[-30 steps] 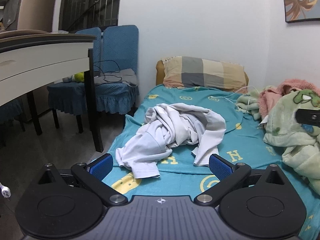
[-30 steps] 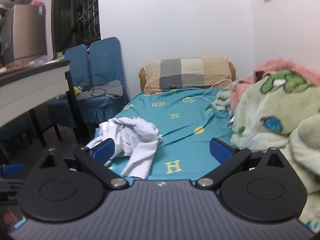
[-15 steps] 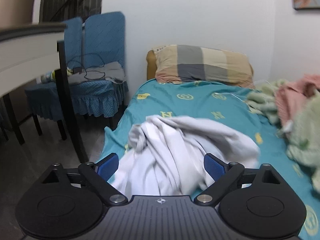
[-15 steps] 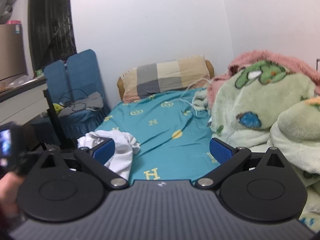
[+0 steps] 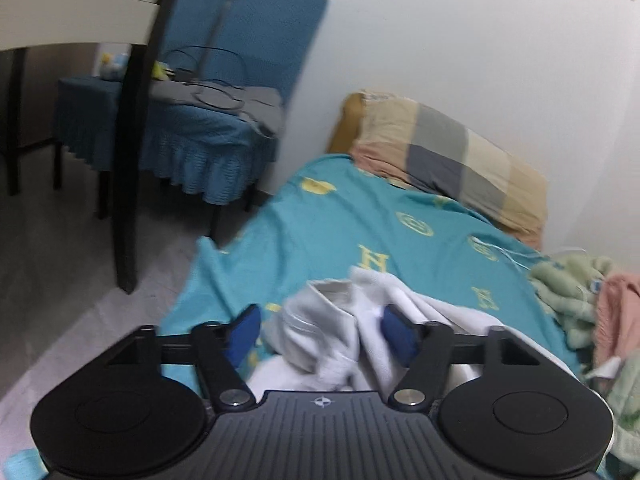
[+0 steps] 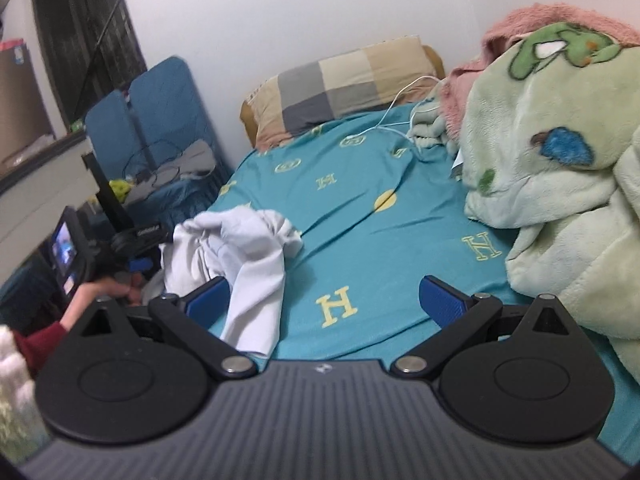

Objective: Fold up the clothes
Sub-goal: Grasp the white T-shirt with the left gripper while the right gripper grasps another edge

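Both grippers gape, the left gripper [image 5: 320,330] around the crumpled white garment [image 5: 344,344], maybe touching it, the right gripper [image 6: 326,300] empty; closing may pinch several layers.

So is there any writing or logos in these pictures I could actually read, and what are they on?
"H": big yellow letters printed over the teal bedsheet, one at.
Round yellow emblems on the same sheet: the lettering inside is too blurred to read.
White lettering on the camera of the left gripper: too small to read.
Its lit screen: only blur.
Sticker on the brown cabinet: unreadable.
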Tool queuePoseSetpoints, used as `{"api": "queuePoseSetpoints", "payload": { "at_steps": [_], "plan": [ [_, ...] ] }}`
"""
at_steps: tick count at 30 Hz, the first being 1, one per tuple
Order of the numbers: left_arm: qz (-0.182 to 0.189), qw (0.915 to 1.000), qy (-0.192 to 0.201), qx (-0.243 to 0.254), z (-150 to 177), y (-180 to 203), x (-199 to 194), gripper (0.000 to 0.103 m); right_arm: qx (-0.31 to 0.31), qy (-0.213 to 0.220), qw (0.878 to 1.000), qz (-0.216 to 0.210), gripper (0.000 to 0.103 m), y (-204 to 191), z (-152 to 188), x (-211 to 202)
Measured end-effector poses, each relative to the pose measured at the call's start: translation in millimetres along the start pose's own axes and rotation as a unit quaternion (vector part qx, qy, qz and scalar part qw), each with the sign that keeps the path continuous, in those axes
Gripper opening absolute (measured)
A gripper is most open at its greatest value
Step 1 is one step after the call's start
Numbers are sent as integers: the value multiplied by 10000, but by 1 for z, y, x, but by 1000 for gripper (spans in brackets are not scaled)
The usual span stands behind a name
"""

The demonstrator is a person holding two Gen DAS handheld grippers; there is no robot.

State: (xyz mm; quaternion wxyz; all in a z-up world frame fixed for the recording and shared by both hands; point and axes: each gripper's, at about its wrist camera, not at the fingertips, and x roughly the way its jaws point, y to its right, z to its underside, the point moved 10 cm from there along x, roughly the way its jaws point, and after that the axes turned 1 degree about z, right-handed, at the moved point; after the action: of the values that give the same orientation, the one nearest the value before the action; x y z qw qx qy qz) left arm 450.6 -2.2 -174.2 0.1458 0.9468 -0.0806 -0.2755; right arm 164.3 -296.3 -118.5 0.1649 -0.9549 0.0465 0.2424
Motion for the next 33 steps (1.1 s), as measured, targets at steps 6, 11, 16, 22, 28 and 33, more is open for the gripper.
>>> {"api": "queuePoseSetpoints", "payload": {
  "at_steps": [6,11,16,22,28,33],
  "plan": [
    [30,9979,97,637,-3,33,-30,13,-54,124,9999,61,103,1,-4,-6],
    [377,9897,556,1268,-20,83,-126,12,-135,365,9992,97,103,0,-13,-19],
    [942,9726,698,2010,5,131,-240,12,-202,582,9981,64,100,-2,-21,-34],
    [1074,9769,-66,1849,102,129,-321,13,-236,698,9970,-251,77,-16,-25,-58],
    [699,9783,-1265,1488,175,95,-304,14,-109,85,9974,-709,61,-31,-1,-58],
    [728,9769,-1497,1342,180,79,-315,17,153,-774,9912,-1063,49,-38,28,-45]
  ]
}}
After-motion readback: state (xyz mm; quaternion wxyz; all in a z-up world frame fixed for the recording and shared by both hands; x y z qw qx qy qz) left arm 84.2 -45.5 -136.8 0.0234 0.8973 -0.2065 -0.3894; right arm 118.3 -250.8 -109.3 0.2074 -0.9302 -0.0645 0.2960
